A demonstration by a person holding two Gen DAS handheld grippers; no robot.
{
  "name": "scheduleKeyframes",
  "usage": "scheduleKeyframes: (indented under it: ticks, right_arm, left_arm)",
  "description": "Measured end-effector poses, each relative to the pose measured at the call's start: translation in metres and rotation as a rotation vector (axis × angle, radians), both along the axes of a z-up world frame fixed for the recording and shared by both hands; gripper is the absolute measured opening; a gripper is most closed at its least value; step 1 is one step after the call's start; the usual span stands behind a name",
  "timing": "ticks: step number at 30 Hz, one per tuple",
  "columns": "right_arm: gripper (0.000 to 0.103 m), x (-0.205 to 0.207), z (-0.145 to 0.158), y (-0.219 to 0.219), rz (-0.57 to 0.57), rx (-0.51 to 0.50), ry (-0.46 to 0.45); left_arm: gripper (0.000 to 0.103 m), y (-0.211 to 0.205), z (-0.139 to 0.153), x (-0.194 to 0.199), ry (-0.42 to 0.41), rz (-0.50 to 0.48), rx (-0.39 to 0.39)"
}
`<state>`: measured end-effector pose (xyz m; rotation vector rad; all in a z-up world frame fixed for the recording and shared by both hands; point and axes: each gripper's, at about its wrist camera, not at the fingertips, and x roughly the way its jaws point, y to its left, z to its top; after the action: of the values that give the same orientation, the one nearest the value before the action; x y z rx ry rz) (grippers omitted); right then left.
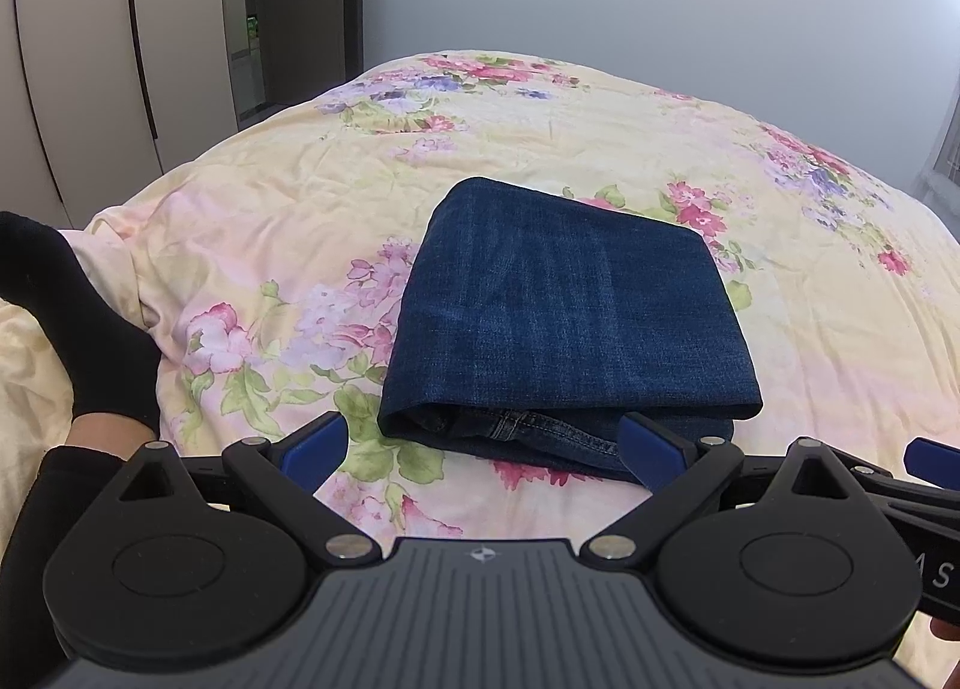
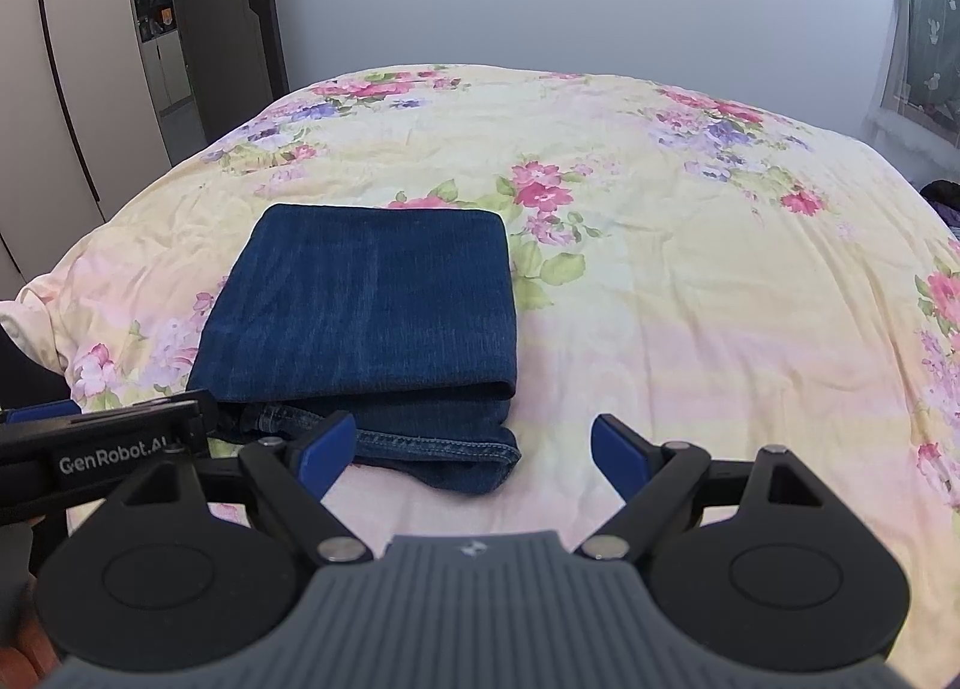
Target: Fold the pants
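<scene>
- Left gripper (image 1: 483, 446): fingers spread wide, holding nothing; folded jeans (image 1: 564, 317) lie just ahead between the tips.
- Right gripper (image 2: 474, 449): spread wide, empty; jeans ahead-left on the floral bedspread (image 2: 690, 281).
- "GenRobot.AI" readable on the left gripper's side.

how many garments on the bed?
1. Folded jeans on the floral bedspread, just ahead of both open tools: left, right. Nothing else shows, though the near edge is hidden.

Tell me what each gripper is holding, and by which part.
Nothing is held. The left gripper and right gripper are both open, clear of the folded dark blue denim pants on the floral bedspread.
</scene>
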<state>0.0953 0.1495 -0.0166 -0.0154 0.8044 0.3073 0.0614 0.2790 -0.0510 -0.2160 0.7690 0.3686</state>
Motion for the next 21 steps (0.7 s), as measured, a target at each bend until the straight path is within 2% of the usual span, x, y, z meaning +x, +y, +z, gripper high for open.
scheduleKeyframes:
  ticks: [21]
  right_arm:
    - [0.082,-0.0008,-0.0031,-0.0008,-0.008,0.002,0.006]
  left_arm:
    - [0.103,-0.0017,-0.0018,-0.0011,0.001,0.002,-0.005]
